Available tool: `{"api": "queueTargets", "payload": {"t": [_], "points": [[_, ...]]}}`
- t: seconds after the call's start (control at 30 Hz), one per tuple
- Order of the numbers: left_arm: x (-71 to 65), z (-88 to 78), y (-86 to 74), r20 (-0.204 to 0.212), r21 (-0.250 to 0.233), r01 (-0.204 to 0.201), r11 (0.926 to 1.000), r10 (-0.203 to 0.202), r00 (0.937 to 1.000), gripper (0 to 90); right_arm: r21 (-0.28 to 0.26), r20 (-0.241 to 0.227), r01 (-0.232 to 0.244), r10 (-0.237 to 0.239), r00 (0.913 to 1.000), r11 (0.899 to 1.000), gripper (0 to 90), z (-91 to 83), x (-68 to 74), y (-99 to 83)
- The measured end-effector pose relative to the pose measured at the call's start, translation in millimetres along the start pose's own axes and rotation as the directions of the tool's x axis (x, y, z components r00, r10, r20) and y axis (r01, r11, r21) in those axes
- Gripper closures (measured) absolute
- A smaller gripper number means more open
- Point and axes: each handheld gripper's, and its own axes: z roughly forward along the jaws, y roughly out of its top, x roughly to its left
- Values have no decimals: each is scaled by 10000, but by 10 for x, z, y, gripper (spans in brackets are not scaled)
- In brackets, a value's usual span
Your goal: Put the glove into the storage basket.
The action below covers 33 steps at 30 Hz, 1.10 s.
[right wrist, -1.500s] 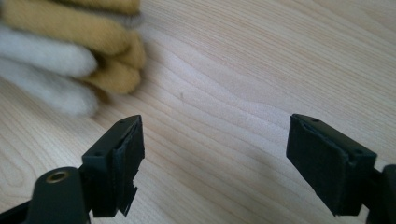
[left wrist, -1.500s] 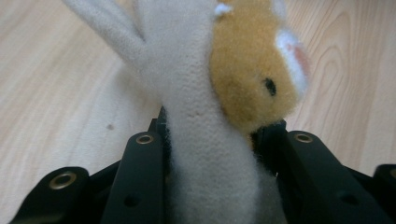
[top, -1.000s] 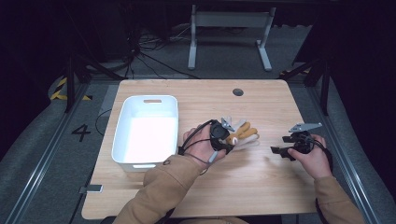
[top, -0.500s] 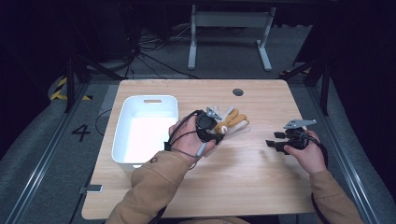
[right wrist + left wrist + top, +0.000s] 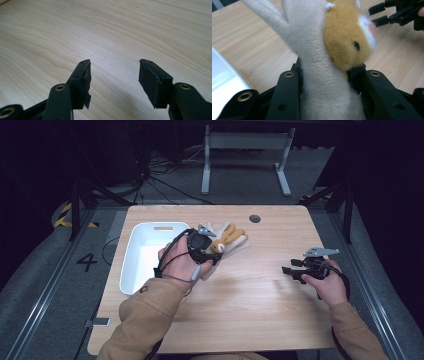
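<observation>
A plush toy [image 5: 229,239], cream and orange-brown, hangs above the table [image 5: 250,315] just right of the white bin [image 5: 131,270]. My left gripper [image 5: 214,252] is shut on it. In the left gripper view the jaws of my left gripper [image 5: 324,82] press on the plush toy's [image 5: 322,50] cream body, with its orange head against the right jaw. My right gripper [image 5: 287,271] stays low over the table's right side, pointing left. Its jaws have just been closing, and in the right gripper view my right gripper [image 5: 114,75] is open over bare wood with nothing between the jaws.
The white bin [image 5: 222,75] holds nothing that I can see and lies at the table's left. A small dark round hole [image 5: 255,218] sits near the far edge. My right gripper [image 5: 384,13] shows far off past the toy. Dark floor, cables and a metal stand lie beyond the table.
My left hand has carried the plush toy up and to the left, closer to the white bin. The right hand has stayed where it was.
</observation>
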Motion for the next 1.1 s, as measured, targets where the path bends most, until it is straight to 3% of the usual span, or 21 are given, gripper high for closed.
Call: {"api": "queueTargets", "payload": {"t": [0.33,0.63,0.9,1.1], "points": [[239,-270,-83,-611,-391,642,9972,-665,9959,636,68,85,-176,176,9998,9998,411,-12,-10,-37],[414,-411,-226,-1242,-453,1331,9901,-1378,9826,636,222,-2,-117,117,9999,9997,394,-9,-2,-65],[604,-522,-339,-1614,-638,2010,9775,-2089,9645,636,262,37,-195,194,9998,9995,384,-14,-9,-74],[737,-525,-431,-1983,-802,2730,9587,-2837,9382,635,343,50,-245,244,9997,9991,373,-1,-5,-86]]}}
